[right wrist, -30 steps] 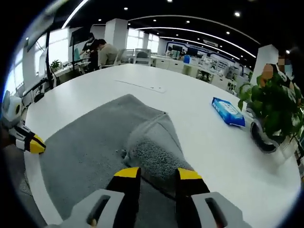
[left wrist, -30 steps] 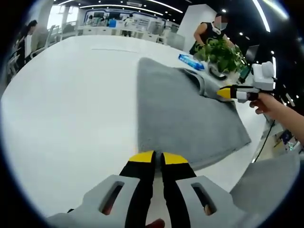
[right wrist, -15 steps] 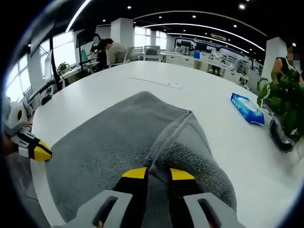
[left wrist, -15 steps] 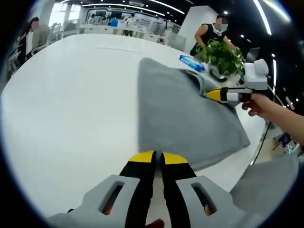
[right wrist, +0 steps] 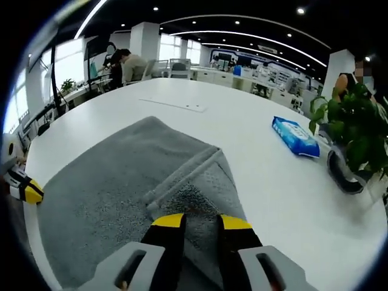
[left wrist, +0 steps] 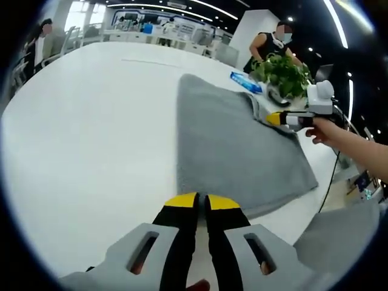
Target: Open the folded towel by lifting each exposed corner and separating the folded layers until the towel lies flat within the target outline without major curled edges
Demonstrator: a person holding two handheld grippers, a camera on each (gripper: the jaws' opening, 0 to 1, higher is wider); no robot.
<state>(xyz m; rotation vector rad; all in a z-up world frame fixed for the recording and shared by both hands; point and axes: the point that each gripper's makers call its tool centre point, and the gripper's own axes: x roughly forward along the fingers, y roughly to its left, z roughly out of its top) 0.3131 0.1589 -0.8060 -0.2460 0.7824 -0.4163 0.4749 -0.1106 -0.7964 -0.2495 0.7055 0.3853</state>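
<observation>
1. I am holding two grippers over a wide white desk, where a grey towel is lying spread across the half nearer my right hand.
2. In the right gripper view, one towel corner is lying folded back over the main sheet, forming a flap with a hemmed edge running diagonally.
3. My right gripper is sitting at that flap, its yellow-tipped jaws a little apart with towel pile showing between them. I cannot tell whether they are actually pinching cloth.
4. In the left gripper view, my left gripper is hovering just short of the towel's near edge, its jaws closed together and holding nothing.
5. Beyond the towel, a blue packet and a potted plant are standing on the desk, well apart from the flap.
6. I judge the step in hand to be opening this folded corner. The next move calls for gripping the flap firmly, lifting it, and carrying it outward, away from the towel's middle, until that layer is lying flat.
</observation>
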